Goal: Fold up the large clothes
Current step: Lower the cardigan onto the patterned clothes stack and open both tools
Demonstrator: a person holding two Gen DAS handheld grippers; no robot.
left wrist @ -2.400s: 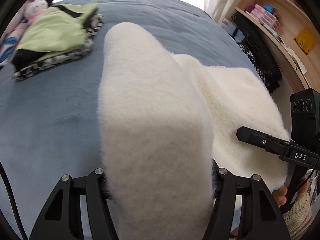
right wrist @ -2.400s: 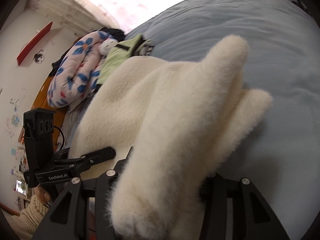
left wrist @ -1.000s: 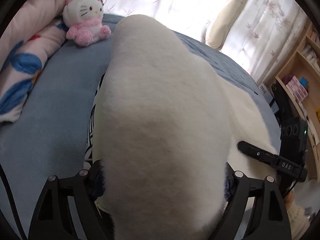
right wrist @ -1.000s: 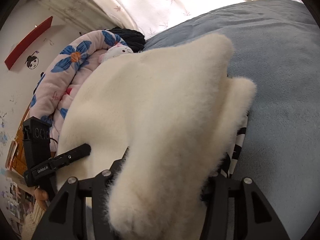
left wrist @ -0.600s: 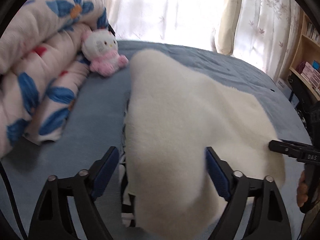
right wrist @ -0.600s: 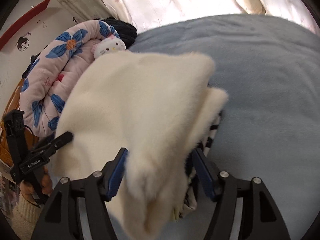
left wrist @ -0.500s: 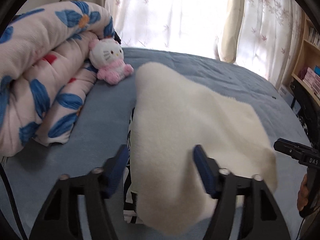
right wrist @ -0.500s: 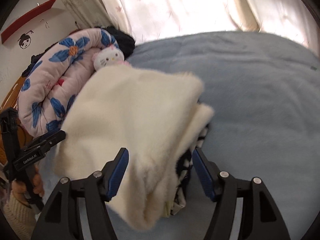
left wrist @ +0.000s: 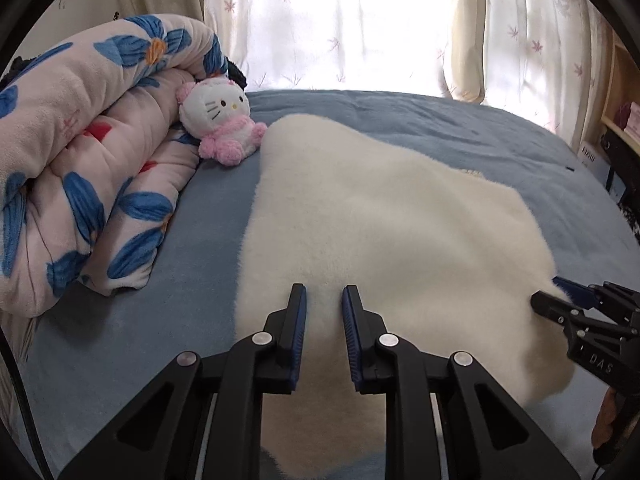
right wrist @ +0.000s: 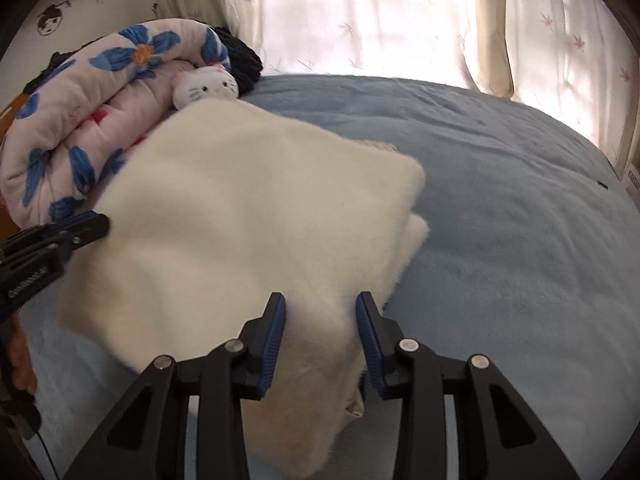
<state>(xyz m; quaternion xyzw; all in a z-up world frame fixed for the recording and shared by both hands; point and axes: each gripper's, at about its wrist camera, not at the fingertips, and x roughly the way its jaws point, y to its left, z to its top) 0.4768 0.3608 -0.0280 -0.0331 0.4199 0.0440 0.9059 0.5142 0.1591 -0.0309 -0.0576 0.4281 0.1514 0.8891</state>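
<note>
Cream fleece garment (left wrist: pixel 384 232) hides the plush toy's (right wrist: pixel 206 87) body.

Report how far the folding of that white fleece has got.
Done: the white fleece garment lies folded into a compact block on the blue bedspread. In hand: nothing; the left claw and right claw are above it, jaws closing without fleece pinched. Left: apparently only neatening, or another garment.
</note>
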